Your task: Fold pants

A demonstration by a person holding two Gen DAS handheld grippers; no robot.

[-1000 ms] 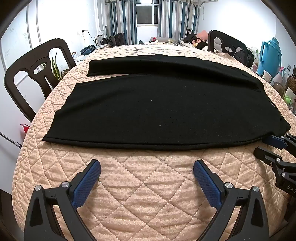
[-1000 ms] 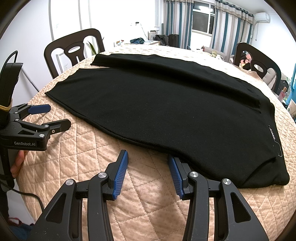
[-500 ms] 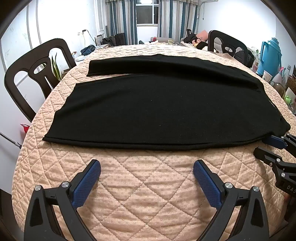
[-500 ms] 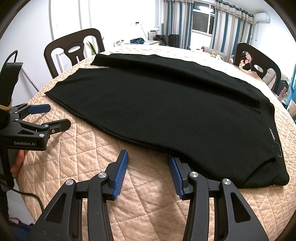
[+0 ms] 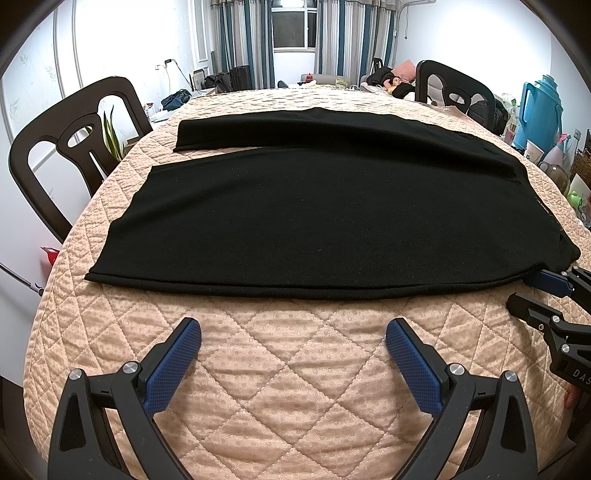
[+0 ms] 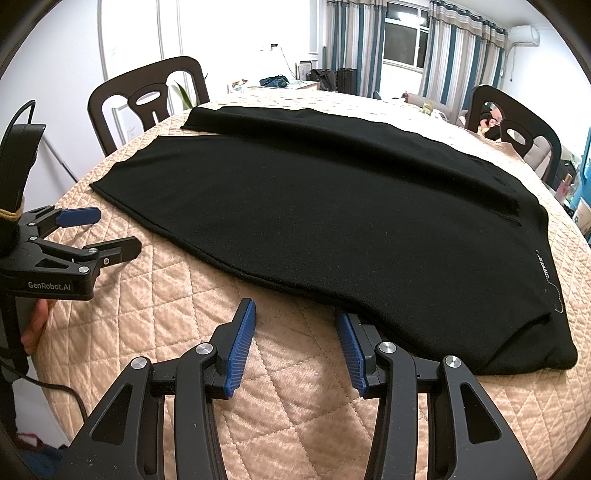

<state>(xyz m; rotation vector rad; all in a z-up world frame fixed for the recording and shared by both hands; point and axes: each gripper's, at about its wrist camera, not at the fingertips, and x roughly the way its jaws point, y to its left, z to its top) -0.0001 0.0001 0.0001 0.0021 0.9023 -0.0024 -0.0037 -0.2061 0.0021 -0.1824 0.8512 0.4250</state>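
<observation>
Striped curtains [image 5: 255,40] and a window [image 5: 293,24] are closing off the far end of the room, and we are looking across a round table [image 5: 295,369] covered in a peach quilted cloth. Black pants [image 5: 314,206] are lying flat across its middle, one leg folded partly over the other, waistband toward the right. Dark chairs [image 5: 74,147] are standing around the table rim, one at the left and another [image 5: 454,92] at the far right. A blue thermos jug [image 5: 541,110] is sitting off the right side among small bottles.

We are holding the left hand-held gripper [image 5: 293,336] wide open over bare quilt, just short of the pants' near hem and gripping nothing. The right hand-held gripper [image 6: 295,325] is open too, empty, its right finger touching the hem near the waist.

In the right wrist view, "GenRobot.AI" is showing on the left tool's body [image 6: 50,286]. Small pale lettering [image 6: 546,266] on the waistband is too small for us to read.
</observation>
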